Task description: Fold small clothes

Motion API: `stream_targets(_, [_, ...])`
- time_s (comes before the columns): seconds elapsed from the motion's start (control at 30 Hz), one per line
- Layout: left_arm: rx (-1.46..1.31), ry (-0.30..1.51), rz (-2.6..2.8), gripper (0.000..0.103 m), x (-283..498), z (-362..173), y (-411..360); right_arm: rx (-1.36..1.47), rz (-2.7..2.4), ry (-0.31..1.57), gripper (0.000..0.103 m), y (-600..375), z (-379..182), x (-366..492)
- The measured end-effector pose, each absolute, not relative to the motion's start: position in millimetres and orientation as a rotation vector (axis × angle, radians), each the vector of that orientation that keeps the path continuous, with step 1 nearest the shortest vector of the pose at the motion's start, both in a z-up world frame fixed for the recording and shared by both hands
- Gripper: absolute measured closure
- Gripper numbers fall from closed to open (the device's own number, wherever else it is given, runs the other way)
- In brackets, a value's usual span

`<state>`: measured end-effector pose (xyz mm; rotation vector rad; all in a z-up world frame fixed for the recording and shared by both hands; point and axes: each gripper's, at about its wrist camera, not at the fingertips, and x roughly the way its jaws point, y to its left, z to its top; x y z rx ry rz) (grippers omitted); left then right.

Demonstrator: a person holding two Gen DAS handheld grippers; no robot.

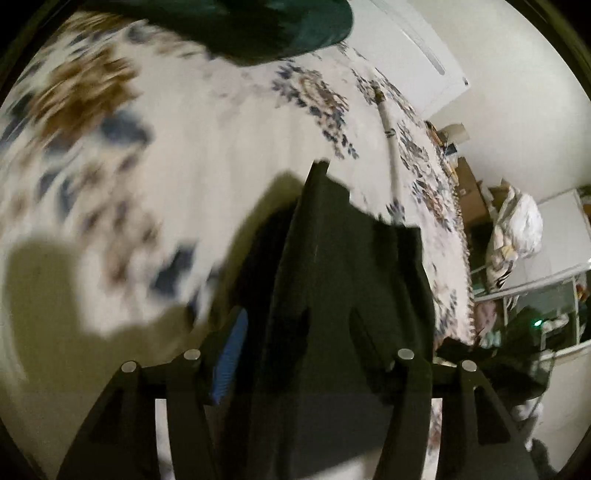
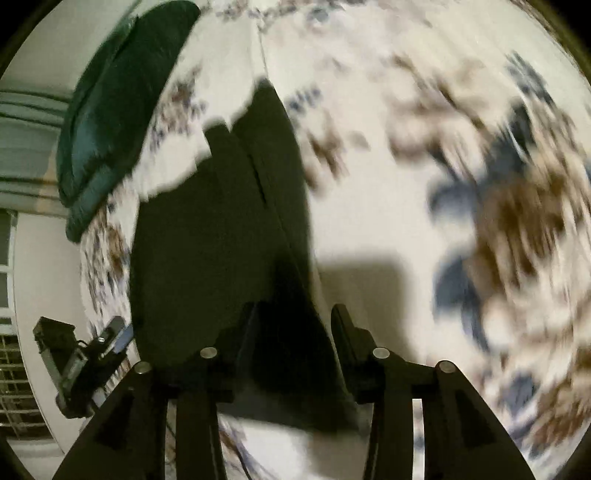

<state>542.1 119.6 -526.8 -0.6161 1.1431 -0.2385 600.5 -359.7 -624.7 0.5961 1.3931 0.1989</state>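
A dark, flat garment [image 1: 332, 240] lies on a white bedspread [image 1: 221, 147] with a blue and brown flower print. In the left wrist view it runs from between my left gripper's [image 1: 295, 321] fingers up the middle of the picture. The jaws stand apart over the cloth, and the blue pad [image 1: 229, 354] is bare. In the right wrist view the same garment [image 2: 207, 229] fills the centre left. Its right edge passes between the spread fingers of my right gripper [image 2: 295, 310], which press on nothing. The left gripper [image 2: 118, 332] shows at the lower left. Both pictures are blurred.
A dark green cushion [image 1: 258, 29] lies at the far end of the bed, also seen in the right wrist view as a cushion [image 2: 122, 110]. The bed's fringed edge [image 1: 465, 258] drops off on the right. Beyond it are boxes and a white bag [image 1: 517, 229] by the wall.
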Motion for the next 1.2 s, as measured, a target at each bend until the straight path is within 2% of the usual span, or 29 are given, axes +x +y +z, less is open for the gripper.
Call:
stream_targets(0.2, [-0.496,1.176,-0.242,0.051,627.1,-551.5,94.9,0.5,0.24,1.361,0.06,-326.4,-634.3,704.0])
stream_targets(0.23, [-0.471,1.174,-0.25,0.067,634.0,-553.1,90.8,0.496,0.235,1.365,0.06,-326.8,-635.7,714.5])
stream_targets(0.27, [-0.451,1.166,-0.268,0.089,638.9,-552.4,88.3,0.49,0.237,1.372,0.06,-322.3,-639.5,724.7])
stream_targets(0.3, [-0.43,1.172,-0.275,0.097,642.2,-552.1,85.2,0.489,0.236,1.372,0.075,-319.4,-640.5,736.9])
stream_targets(0.33, [-0.426,1.163,-0.292,0.097,642.3,-549.2,84.3,0.496,0.213,1.349,0.091,-326.2,-639.1,738.5])
stream_targets(0.37, [-0.435,1.144,-0.312,0.097,640.7,-543.8,87.1,0.511,0.197,1.337,0.098,-319.6,-638.5,740.1])
stream_targets(0.5, [-0.533,1.121,-0.326,0.097,640.0,-538.5,106.6,0.689,0.187,1.269,0.1,-325.7,-633.1,740.9])
stream_targets(0.63, [-0.61,1.167,-0.309,0.097,654.6,-560.9,116.8,0.779,0.156,1.256,0.101,-344.1,-644.3,746.1])
stream_targets(0.77, [-0.608,1.229,-0.306,0.096,662.6,-582.1,114.9,0.731,0.055,1.282,0.103,-352.4,-663.5,760.7])
stream_targets(0.8, [-0.63,1.236,-0.309,0.093,661.5,-583.0,117.0,0.726,0.02,1.286,0.103,-359.1,-667.0,764.4])
stream_targets(0.87, [-0.667,1.247,-0.321,0.093,658.3,-578.0,122.7,0.798,0.032,1.307,0.103,-372.7,-669.9,766.1])
stream_targets(0.93, [-0.647,1.232,-0.303,0.076,650.0,-565.5,126.9,0.817,0.069,1.314,0.102,-379.9,-661.1,761.9])
stream_targets(0.97, [-0.642,1.223,-0.306,0.073,645.8,-560.6,128.3,0.787,0.098,1.316,0.097,-379.1,-652.6,758.4])
stream_targets(1.0, [-0.65,1.206,-0.319,0.068,640.8,-555.9,129.5,0.754,0.13,1.32,0.079,-376.0,-645.1,753.8])
stream_targets(1.03, [-0.651,1.199,-0.318,0.063,635.4,-552.2,130.1,0.719,0.156,1.328,0.067,-373.9,-638.0,747.6])
stream_targets(1.07, [-0.645,1.197,-0.319,0.062,629.5,-549.8,129.5,0.682,0.191,1.335,0.051,-367.8,-632.3,741.8])
stream_targets(1.2, [-0.632,1.192,-0.333,0.065,608.9,-552.2,123.0,0.569,0.287,1.433,0.05,-336.8,-635.5,719.5])
